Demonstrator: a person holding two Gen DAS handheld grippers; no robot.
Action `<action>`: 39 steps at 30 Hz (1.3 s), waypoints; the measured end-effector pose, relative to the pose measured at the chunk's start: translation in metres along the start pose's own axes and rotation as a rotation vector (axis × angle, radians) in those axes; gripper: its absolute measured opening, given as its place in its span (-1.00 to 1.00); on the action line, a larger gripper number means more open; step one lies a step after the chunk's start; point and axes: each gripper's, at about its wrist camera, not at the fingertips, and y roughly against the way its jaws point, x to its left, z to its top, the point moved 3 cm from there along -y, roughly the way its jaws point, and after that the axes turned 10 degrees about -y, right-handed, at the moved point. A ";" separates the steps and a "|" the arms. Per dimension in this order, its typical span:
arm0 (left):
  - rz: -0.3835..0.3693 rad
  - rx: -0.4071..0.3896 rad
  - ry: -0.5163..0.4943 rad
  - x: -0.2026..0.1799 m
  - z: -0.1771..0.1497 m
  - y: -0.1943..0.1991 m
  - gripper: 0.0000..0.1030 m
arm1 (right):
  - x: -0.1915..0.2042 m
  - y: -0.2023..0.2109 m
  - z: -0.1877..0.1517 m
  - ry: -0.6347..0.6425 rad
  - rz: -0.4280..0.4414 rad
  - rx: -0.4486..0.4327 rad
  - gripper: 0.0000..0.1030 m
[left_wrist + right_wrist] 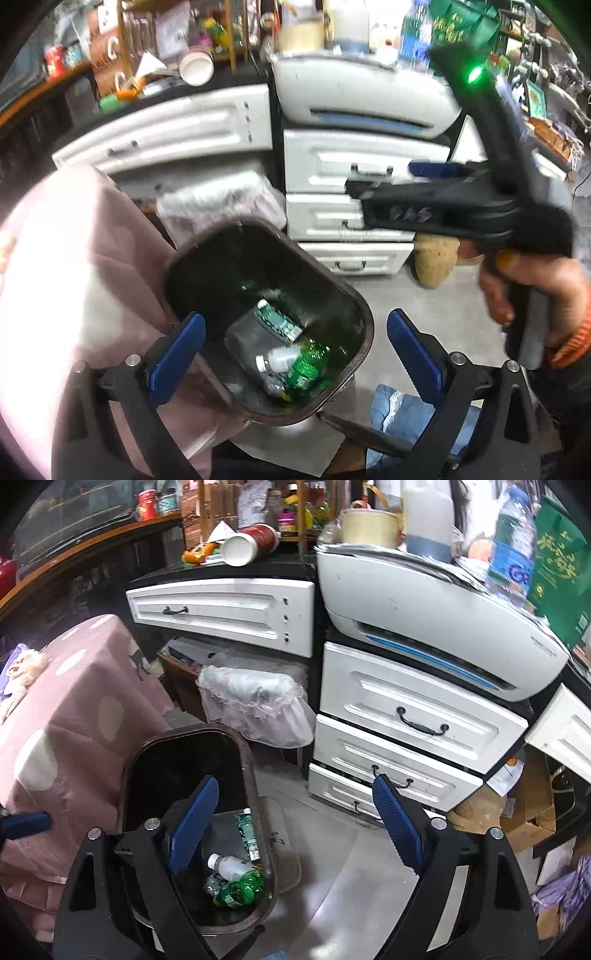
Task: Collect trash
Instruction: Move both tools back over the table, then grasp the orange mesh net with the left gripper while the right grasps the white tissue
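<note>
Trash bin (pixel 192 771), dark, on the floor beside a pink-draped table (pixel 70 716); holds a green bottle (pixel 243 888), a white bottle (pixel 231 866) and a flat green carton (pixel 249 834). Left gripper (pixel 295 354): fingers apart, nothing held, above the bin. Right gripper (pixel 293 823): fingers apart, nothing held, over the bin's near edge.

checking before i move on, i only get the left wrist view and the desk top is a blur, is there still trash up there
Observer: Yes. The right wrist view shows a red paper cup tipped on its side on the dark desk top, its open mouth toward the camera.
Operator: anything next to it
Observer: An orange wrapper lies just left of the cup.
Operator: is my right gripper free for it
Observer: Its own camera shows the right gripper open and empty, above the bin with bottles inside.
</note>
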 end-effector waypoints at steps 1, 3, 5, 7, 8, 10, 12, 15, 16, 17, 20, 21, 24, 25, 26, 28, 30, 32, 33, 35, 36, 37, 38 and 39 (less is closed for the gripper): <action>0.005 -0.013 0.006 0.003 -0.001 0.007 0.90 | 0.006 0.002 0.001 0.011 0.011 -0.003 0.64; 0.015 -0.037 0.022 0.010 -0.001 0.023 0.90 | 0.021 0.007 0.003 0.040 0.037 -0.007 0.64; 0.037 -0.059 0.039 0.018 -0.002 0.036 0.90 | 0.035 0.013 0.005 0.063 0.062 -0.022 0.64; 0.061 -0.079 0.051 0.027 -0.005 0.050 0.90 | 0.054 0.020 0.006 0.098 0.105 -0.027 0.64; 0.078 -0.085 0.051 0.031 -0.007 0.055 0.90 | 0.063 0.023 0.007 0.114 0.120 -0.030 0.64; 0.120 -0.092 0.059 0.043 -0.013 0.065 0.90 | 0.083 0.030 0.007 0.151 0.151 -0.042 0.65; 0.143 -0.094 0.095 0.057 -0.022 0.075 0.90 | 0.103 0.036 0.007 0.190 0.185 -0.046 0.65; 0.171 -0.096 0.139 0.078 -0.035 0.087 0.90 | 0.136 0.045 0.004 0.246 0.247 -0.047 0.67; 0.192 -0.095 0.154 0.087 -0.041 0.093 0.90 | 0.149 0.049 0.003 0.268 0.267 -0.047 0.67; 0.211 -0.094 0.167 0.094 -0.047 0.097 0.90 | 0.159 0.051 0.002 0.283 0.286 -0.046 0.68; 0.253 -0.082 0.202 0.117 -0.063 0.109 0.90 | 0.189 0.057 -0.004 0.334 0.335 -0.035 0.70; 0.273 -0.077 0.219 0.125 -0.070 0.113 0.90 | 0.201 0.060 -0.006 0.354 0.355 -0.028 0.70; 0.315 -0.066 0.253 0.146 -0.085 0.124 0.90 | 0.230 0.066 -0.015 0.398 0.419 -0.006 0.70; 0.333 -0.061 0.273 0.156 -0.091 0.129 0.90 | 0.238 0.069 -0.017 0.410 0.436 -0.003 0.70; 0.343 -0.061 0.293 0.163 -0.097 0.133 0.90 | 0.248 0.071 -0.019 0.425 0.457 0.001 0.70; 0.356 -0.064 0.335 0.179 -0.107 0.143 0.90 | 0.266 0.077 -0.023 0.453 0.495 0.007 0.70; 0.382 -0.061 0.359 0.193 -0.118 0.151 0.89 | 0.285 0.082 -0.025 0.482 0.524 0.003 0.70; 0.416 -0.054 0.381 0.206 -0.127 0.158 0.89 | 0.301 0.083 -0.026 0.506 0.538 0.003 0.70; 0.424 -0.050 0.394 0.211 -0.131 0.161 0.89 | 0.312 0.084 -0.027 0.518 0.548 0.005 0.70; 0.433 -0.042 0.436 0.227 -0.140 0.165 0.89 | 0.325 0.082 -0.026 0.532 0.565 0.013 0.70; 0.443 -0.038 0.463 0.238 -0.146 0.168 0.89 | 0.335 0.082 -0.026 0.542 0.575 0.016 0.70; 0.453 -0.037 0.481 0.246 -0.150 0.171 0.89 | 0.342 0.082 -0.024 0.549 0.581 0.017 0.70; 0.468 -0.035 0.502 0.257 -0.154 0.173 0.89 | 0.348 0.082 -0.023 0.553 0.585 0.018 0.70; 0.485 -0.036 0.526 0.269 -0.157 0.176 0.89 | 0.352 0.081 -0.020 0.555 0.589 0.020 0.70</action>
